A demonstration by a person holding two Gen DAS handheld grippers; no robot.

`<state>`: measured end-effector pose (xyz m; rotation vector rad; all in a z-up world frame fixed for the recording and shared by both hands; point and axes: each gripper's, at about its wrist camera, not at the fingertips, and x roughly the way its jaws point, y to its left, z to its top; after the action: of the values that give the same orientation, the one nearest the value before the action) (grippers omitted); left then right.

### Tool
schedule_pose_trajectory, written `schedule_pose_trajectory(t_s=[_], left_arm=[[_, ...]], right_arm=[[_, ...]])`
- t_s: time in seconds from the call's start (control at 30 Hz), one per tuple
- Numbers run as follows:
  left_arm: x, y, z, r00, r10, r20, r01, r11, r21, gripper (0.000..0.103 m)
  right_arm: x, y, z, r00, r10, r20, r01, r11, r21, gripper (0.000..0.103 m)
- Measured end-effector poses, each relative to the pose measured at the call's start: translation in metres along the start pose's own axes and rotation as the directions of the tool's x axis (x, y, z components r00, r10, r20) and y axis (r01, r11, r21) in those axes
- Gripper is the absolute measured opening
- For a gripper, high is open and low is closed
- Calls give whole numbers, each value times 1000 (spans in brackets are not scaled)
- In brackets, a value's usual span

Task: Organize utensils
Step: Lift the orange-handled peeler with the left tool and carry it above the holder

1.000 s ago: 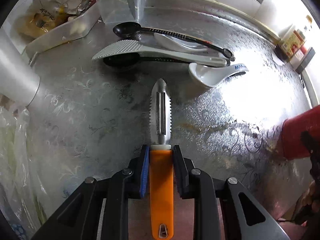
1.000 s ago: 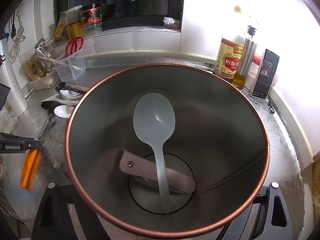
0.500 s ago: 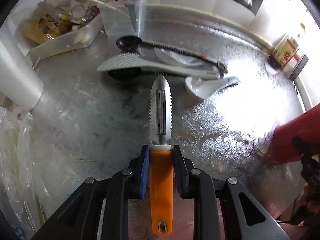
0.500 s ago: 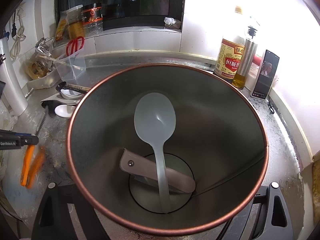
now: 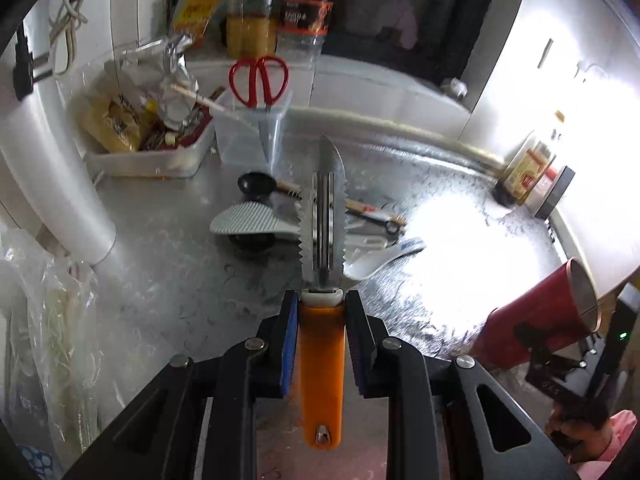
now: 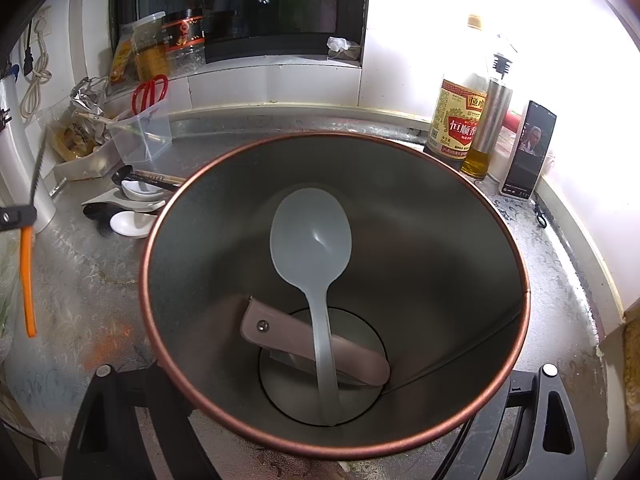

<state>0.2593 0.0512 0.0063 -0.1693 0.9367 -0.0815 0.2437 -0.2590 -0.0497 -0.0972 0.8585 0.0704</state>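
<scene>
one peeler [image 5: 322,312] clamped in left hand-held gripper [image 5: 322,320] (right [image 6: 320,420] grips one canister [image 6: 472,412]).

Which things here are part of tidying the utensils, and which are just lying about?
Job:
- peeler in left gripper
- red canister in right gripper
- translucent spoon
- rice paddle
- white soup spoon

Lying about:
- scissors
- vinegar bottle
- phone

Orange-handled peeler [image 5: 322,364] between blue-padded fingers [image 5: 289,348]; red canister [image 5: 536,316], copper rim; silver floral-patterned table [image 5: 168,280]; red-handled scissors [image 5: 258,80].
</scene>
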Motion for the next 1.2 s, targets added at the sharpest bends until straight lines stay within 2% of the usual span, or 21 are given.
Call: schedule_pose_trajectory(t_s=[0.17, 0.47, 0.63, 0.87, 1.03, 1.2], left_arm=[[-22, -16, 14, 995, -60, 84, 59, 998, 19, 24], [-38, -70, 46, 965, -200, 170, 180, 976, 123, 24], [-41, -103, 60, 948, -261, 180, 225, 954, 200, 24], [-51, -146, 74, 912, -360, 199, 293, 908, 300, 24], [-45, -175, 72, 885, -433, 169, 356, 865, 353, 24], [-34, -194, 65, 868, -482, 121, 409, 830, 379, 24]], right_arm=[[0, 0, 0, 1000, -1, 0, 1, 1000, 0, 92], [-1, 4, -1, 1000, 8, 4, -8, 1000, -21, 91], [-2, 8, -1, 1000, 18, 9, -17, 999, -47, 91], [-2, 14, -2, 999, 39, 14, -38, 996, -79, 91], [-2, 16, -2, 999, 41, 19, -39, 995, -97, 91], [-3, 16, -2, 999, 45, 20, -43, 994, -101, 91]])
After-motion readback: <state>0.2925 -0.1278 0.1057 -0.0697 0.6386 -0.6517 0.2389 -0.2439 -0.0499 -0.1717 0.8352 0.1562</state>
